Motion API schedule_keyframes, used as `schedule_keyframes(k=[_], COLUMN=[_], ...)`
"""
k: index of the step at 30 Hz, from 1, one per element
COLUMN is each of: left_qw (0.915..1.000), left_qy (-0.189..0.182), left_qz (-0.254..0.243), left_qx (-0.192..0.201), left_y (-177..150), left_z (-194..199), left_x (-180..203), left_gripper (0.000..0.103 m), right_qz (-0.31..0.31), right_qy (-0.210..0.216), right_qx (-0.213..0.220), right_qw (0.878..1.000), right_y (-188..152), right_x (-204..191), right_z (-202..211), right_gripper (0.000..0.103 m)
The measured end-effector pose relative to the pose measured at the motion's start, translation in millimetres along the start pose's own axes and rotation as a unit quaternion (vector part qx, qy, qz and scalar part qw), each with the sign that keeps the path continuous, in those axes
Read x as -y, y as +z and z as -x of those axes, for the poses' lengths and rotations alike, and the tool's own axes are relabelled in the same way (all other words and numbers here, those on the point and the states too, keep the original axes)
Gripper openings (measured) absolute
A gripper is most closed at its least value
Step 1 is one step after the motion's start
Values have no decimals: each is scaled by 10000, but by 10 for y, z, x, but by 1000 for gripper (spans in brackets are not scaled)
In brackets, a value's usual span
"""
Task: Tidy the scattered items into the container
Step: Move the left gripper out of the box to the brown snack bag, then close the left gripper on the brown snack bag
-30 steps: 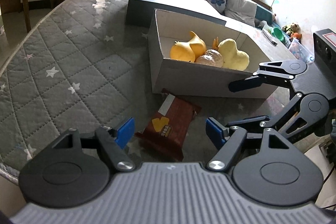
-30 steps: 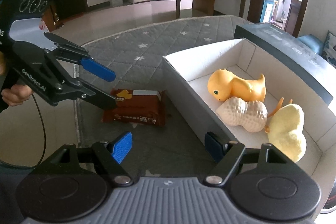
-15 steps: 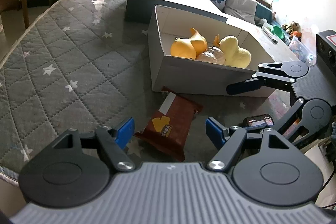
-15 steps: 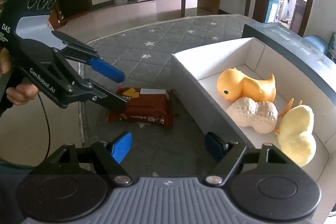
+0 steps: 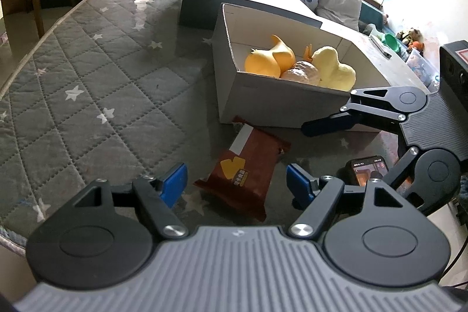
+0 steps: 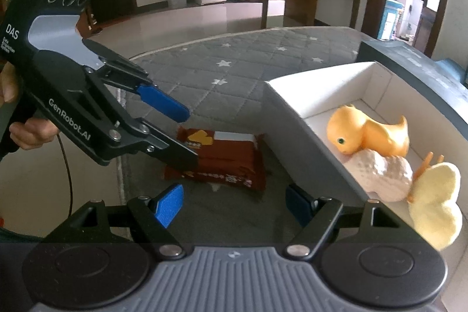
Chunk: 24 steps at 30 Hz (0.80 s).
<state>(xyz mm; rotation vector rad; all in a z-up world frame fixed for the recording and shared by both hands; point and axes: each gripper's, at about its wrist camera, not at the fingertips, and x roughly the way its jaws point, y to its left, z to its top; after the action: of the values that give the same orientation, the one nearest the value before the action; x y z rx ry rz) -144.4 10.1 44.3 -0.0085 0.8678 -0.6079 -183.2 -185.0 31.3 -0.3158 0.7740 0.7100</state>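
Jaws on both tools stand wide apart and hold nothing. Over the last second the left gripper [image 5: 237, 184] has drawn back a little from the brown snack packet [image 5: 247, 176], so in its own view the packet now lies further ahead of the blue pads instead of right between them; a phone screen [image 5: 368, 170] has also come into sight low on the right. The right gripper [image 6: 234, 205] has crept forward, and the packet and box look larger in its view than before. The packet itself has not shifted: it lies flat on the quilted counter [image 5: 87, 84], just beside the near wall of the white box [image 5: 280, 107], outside it. Inside the box sit the orange duck [image 6: 365, 135], a peanut-shaped toy [image 6: 377, 173] and a pale yellow duck [image 6: 435, 203]. To my eye the packet is the last stray item, and neither tool has committed to it yet
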Motion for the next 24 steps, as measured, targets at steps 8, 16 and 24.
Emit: schedule_keyframes(k=[8, 16, 24], left_qw=[10000, 9999, 9998], left_qy=[36, 67, 99], left_qz=[76, 102, 143], left_qx=[-17, -34, -57], left_y=[-42, -70, -95], left_z=[33, 59, 81], left_x=[-64, -99, -124], left_gripper=[75, 75, 75], right_qz=[129, 171, 248], right_qy=[22, 74, 314], right_qx=[-54, -55, -33], right_qw=[9999, 9998, 9992], right_y=[57, 46, -9], right_x=[-74, -133, -249], right_z=[-152, -172, -104], right_gripper=[79, 79, 79])
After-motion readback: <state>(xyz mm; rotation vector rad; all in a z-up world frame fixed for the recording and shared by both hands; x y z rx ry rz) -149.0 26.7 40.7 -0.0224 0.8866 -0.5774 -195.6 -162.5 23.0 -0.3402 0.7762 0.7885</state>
